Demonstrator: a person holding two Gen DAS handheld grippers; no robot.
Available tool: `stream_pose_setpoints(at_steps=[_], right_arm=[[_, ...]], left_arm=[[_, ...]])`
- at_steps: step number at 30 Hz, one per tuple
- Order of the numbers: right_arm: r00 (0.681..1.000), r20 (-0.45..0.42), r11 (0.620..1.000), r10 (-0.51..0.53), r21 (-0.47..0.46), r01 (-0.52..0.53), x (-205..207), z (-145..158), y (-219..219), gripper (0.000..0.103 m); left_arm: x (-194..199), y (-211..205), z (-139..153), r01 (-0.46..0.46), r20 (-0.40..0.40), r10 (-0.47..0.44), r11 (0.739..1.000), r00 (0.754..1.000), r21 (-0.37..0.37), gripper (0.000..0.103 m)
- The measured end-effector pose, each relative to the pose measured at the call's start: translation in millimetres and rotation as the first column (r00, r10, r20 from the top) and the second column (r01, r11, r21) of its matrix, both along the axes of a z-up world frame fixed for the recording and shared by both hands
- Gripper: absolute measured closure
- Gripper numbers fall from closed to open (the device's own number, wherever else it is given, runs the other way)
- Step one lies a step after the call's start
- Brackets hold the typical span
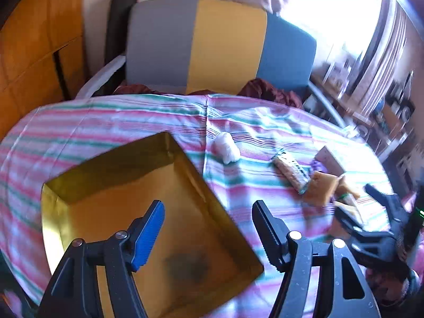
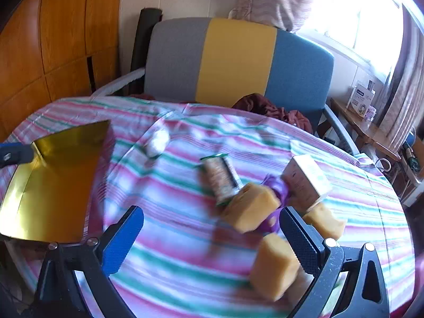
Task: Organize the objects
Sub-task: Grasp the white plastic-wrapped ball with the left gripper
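Note:
A gold box (image 1: 111, 198) lies open on the striped tablecloth; it also shows at the left of the right wrist view (image 2: 53, 185). My left gripper (image 1: 209, 235) is open and empty above the box's right edge. My right gripper (image 2: 212, 241) is open and empty over the cloth, and shows at the right of the left wrist view (image 1: 371, 212). Ahead of it lie yellow sponge blocks (image 2: 251, 206), (image 2: 275, 267), (image 2: 326, 220), a snack bar (image 2: 221, 177), a purple wrapper (image 2: 277, 188), a small carton (image 2: 307, 177) and a white roll (image 2: 157, 143).
The table (image 2: 185, 265) wears a pink, green and white striped cloth. A grey, yellow and blue chair (image 2: 235, 61) stands behind it with a dark red cloth (image 2: 267, 108) on its seat. A wooden wardrobe (image 2: 39, 47) is at left, a shelf with a box (image 2: 360, 100) at right.

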State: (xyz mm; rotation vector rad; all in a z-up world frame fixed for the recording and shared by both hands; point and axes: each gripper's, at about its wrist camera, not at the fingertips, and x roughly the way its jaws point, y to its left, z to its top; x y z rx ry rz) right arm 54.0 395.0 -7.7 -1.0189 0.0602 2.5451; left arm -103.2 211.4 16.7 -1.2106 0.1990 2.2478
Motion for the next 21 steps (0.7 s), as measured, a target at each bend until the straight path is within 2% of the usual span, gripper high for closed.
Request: stream_pose_setpoints(at_steps=[3,6,12,16,18,20,21], right_arm=[[0.999,-0.041,1.0,0.003,-0.005,-0.003,3.3,0.8,19.0,0.0],[0.995,-0.095,0.998,-0.028,-0.058,0.022,10.2,0.9,41.9,0.0],[0.978,-0.135,0.971,-0.157,-0.204,0.127,24.0,4.2,85.0,0.0],[0.964,-0.158,0.947,-0.212,-0.279,0.162,33.0,7.6,101.5,0.0],[0.96,-0.161,0.939,-0.23,-0.297,0.175,35.0,8.0,107.1,0.0],[0.956,-0.164,0.935,-0.243,-0.3,0.187,36.5,9.0,110.4,0.0],[0.954,-0.169,0.934,-0.249,-0.303,0.19,38.3,10.0,112.0,0.0]], left_arm=[[-25.2,38.0,-13.6,0.052,0.046,-0.051,0.999,0.998,-0.017,0.037],[-47.3,72.0,-29.0,0.082,0.048,-0.08,0.995,0.996,-0.053,0.038],[-90.1,125.6,-68.1,0.083,0.126,-0.068,0.989,0.99,-0.12,0.045],[-110.0,141.9,-92.2,0.057,0.192,-0.031,0.99,0.981,-0.133,0.046],[-116.9,148.4,-101.7,0.045,0.207,-0.014,0.988,0.978,-0.148,0.049],[-123.9,153.2,-112.5,0.041,0.24,-0.001,0.986,0.971,-0.163,0.065],[-124.2,154.8,-115.9,0.045,0.241,-0.004,0.985,0.971,-0.168,0.065]])
